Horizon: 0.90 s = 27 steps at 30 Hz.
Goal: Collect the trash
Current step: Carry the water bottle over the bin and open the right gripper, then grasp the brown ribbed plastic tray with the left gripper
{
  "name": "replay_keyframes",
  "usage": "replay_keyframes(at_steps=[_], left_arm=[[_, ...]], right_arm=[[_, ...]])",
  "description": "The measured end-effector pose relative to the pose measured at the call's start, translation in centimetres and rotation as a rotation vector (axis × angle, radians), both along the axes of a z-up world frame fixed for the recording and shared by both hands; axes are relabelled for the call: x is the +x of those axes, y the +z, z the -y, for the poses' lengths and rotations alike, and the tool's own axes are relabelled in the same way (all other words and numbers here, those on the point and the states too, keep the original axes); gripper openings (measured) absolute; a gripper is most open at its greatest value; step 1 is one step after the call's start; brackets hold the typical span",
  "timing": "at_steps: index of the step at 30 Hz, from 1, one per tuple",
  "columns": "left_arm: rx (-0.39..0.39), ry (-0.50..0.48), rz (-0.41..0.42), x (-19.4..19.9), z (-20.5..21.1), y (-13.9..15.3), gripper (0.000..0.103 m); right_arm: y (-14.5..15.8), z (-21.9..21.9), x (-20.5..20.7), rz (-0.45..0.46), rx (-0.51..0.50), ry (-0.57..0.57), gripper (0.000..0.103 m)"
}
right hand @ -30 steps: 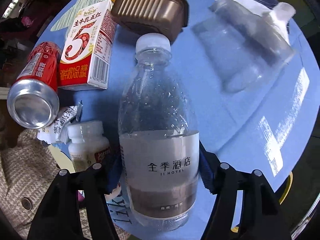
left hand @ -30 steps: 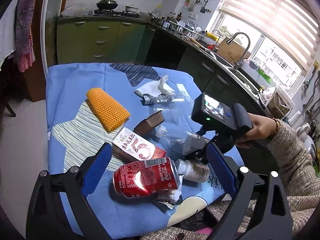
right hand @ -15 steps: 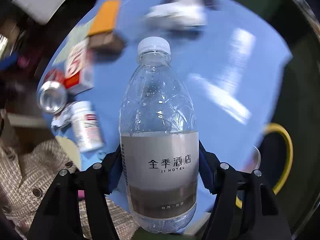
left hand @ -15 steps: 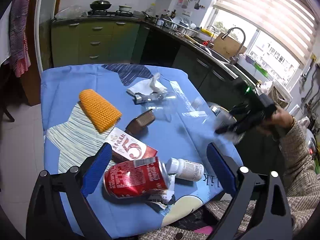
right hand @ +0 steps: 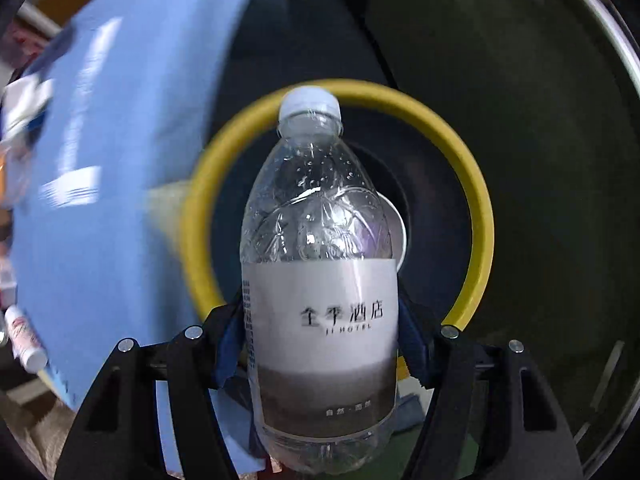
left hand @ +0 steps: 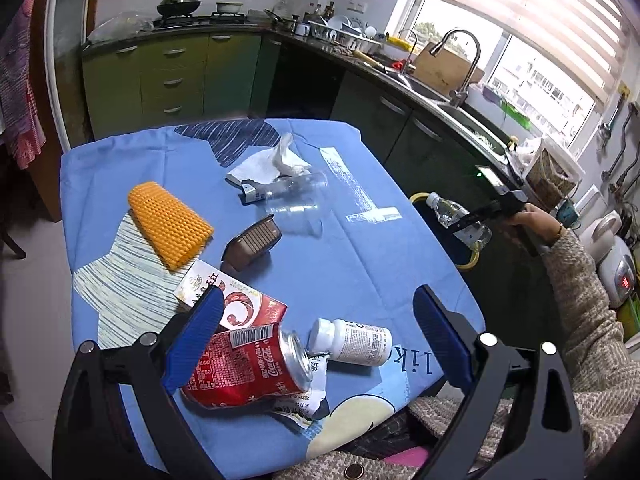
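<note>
My right gripper [right hand: 320, 344] is shut on a clear water bottle [right hand: 320, 240] with a grey label and points down over a dark bin with a yellow rim [right hand: 476, 200]. In the left wrist view the bottle [left hand: 452, 212] hangs past the table's right edge, above the bin's rim [left hand: 468, 266]. My left gripper [left hand: 316, 296] is open, its blue pads either side of a red cola can [left hand: 244, 368] lying on the blue tablecloth [left hand: 360, 260]. A white pill bottle [left hand: 352, 340] and a crumpled wrapper [left hand: 300, 404] lie beside the can.
Also on the cloth are a red-and-white milk carton [left hand: 244, 308], a brown plastic tray [left hand: 252, 242], an orange knitted piece [left hand: 170, 224], a clear cup [left hand: 296, 200] and crumpled tissue [left hand: 272, 164]. Kitchen cabinets and a sink run behind and to the right.
My right gripper has lifted the water bottle off the table and swung it right, past the edge, to above the yellow-rimmed bin. My left gripper has shifted slightly over the can.
</note>
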<state>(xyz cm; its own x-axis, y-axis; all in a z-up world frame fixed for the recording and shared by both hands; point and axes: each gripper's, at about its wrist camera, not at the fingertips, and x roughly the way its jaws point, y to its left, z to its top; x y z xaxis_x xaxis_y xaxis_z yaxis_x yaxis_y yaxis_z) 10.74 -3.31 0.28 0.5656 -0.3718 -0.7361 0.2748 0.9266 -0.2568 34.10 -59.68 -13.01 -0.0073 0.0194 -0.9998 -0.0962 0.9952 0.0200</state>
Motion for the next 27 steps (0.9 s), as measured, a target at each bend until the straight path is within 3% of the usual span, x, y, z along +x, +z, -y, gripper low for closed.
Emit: replay_keyframes(at_steps=[5,7,15,19,23,27], left_arm=[[0.012,-0.001,-0.016,0.7,0.4,0.0,0.091],[0.004,-0.008,-0.032,1.1,0.5,-0.2,0.091],[0.054,-0.064,-0.055,4.0,0.7,-1.1,0.091],[0.107,-0.188,-0.056,6.5,1.6,-2.1,0.091],[0.227,-0.324,-0.020,8.4,2.9,-3.5,0.091],[0.313,-0.425,-0.047,10.4,4.1,-5.7,0.091]], right_arm=[[-2.7,1.2,0.9,-0.031,-0.002,-0.025,0.066],[-2.6,1.4,1.0,-0.016,-0.021,-0.032,0.075],[2.1,0.1,-1.7,0.112,0.077,-0.013,0.075],[4.7,-2.1,-5.6,0.181,0.143,0.023,0.075],[6.8,-4.3,-10.2,0.241,0.208,0.062,0.075],[8.4,-5.9,-13.7,0.270,0.248,0.087,0.075]])
